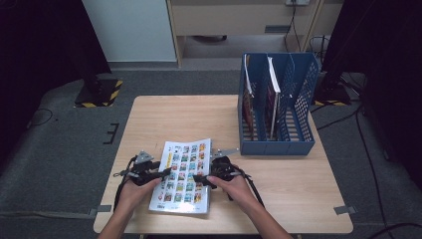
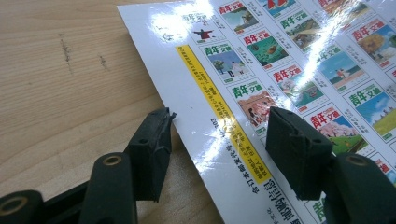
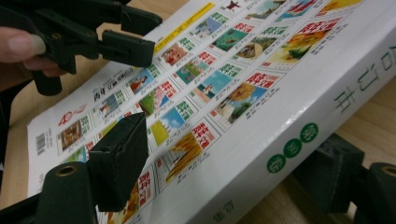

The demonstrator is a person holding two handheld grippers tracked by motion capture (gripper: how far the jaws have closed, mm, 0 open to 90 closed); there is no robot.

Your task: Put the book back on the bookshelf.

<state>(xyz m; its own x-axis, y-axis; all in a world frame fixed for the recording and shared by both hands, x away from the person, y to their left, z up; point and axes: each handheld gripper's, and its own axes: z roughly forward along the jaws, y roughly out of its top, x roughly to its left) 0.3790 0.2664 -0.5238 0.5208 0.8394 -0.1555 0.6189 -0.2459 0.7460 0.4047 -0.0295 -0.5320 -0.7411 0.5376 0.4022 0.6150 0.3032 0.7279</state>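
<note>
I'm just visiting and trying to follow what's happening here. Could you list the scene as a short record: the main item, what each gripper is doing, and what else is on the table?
main item: book, lying flat with its picture-grid cover up, near the front edge of the table
left gripper: jaws open, set astride the book's left edge
right gripper: jaws open, one above the cover, one beside the spine
book's state: not yet clamped
other item: blue file rack, back right of the table, upright books in its left slots
</note>
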